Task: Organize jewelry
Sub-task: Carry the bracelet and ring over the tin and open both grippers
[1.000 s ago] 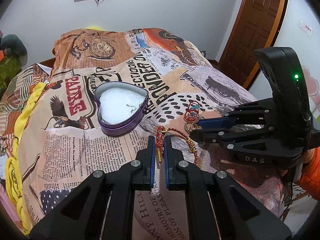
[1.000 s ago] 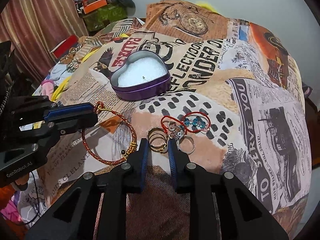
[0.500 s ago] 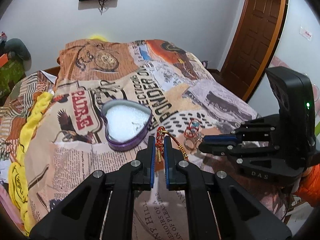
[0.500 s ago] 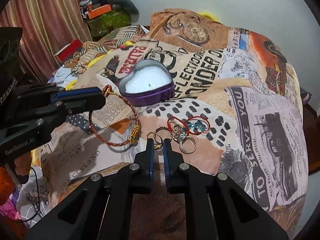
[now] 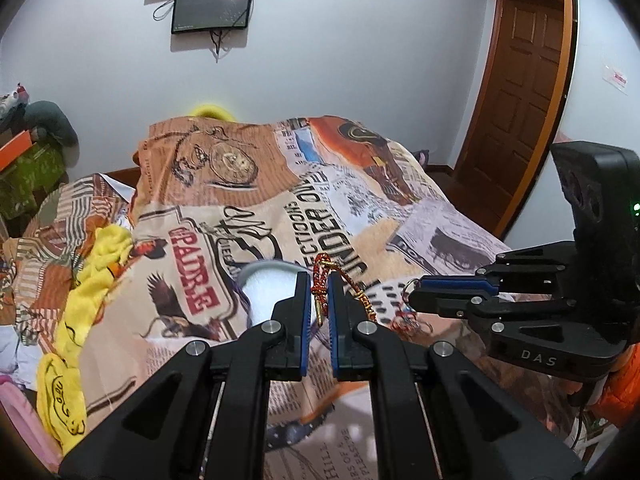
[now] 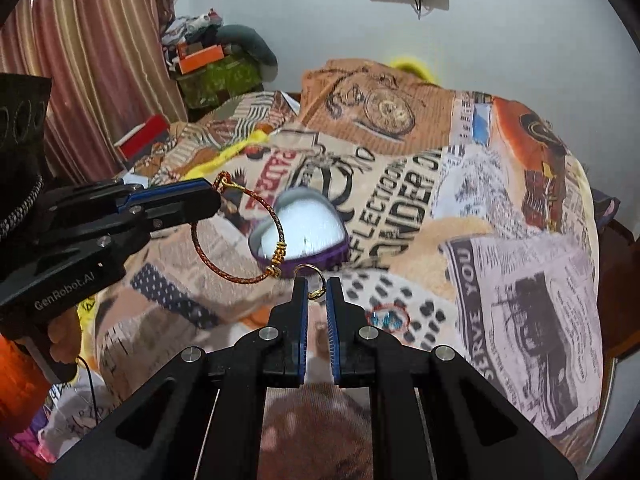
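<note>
Left gripper (image 6: 214,200) clamped on the red-gold cord bracelet (image 6: 236,236), loop hanging free above the bedspread (image 6: 520,280), likely lifted so it clears the cloth on the way to the box. Heart-shaped purple tin (image 6: 304,236) sits mid-bed just beyond, open, white padding up, ready to receive. Right gripper (image 6: 317,294) pinched on a gold ring (image 6: 316,280), held near the tin's near edge. Remaining red-blue pieces (image 6: 386,318) lie right of it.

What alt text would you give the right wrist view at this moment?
The right gripper pinches a gold ring in the air while the left gripper holds up a red braided bracelet. Below them an open purple heart-shaped tin sits on a newspaper-print bedspread.
</note>
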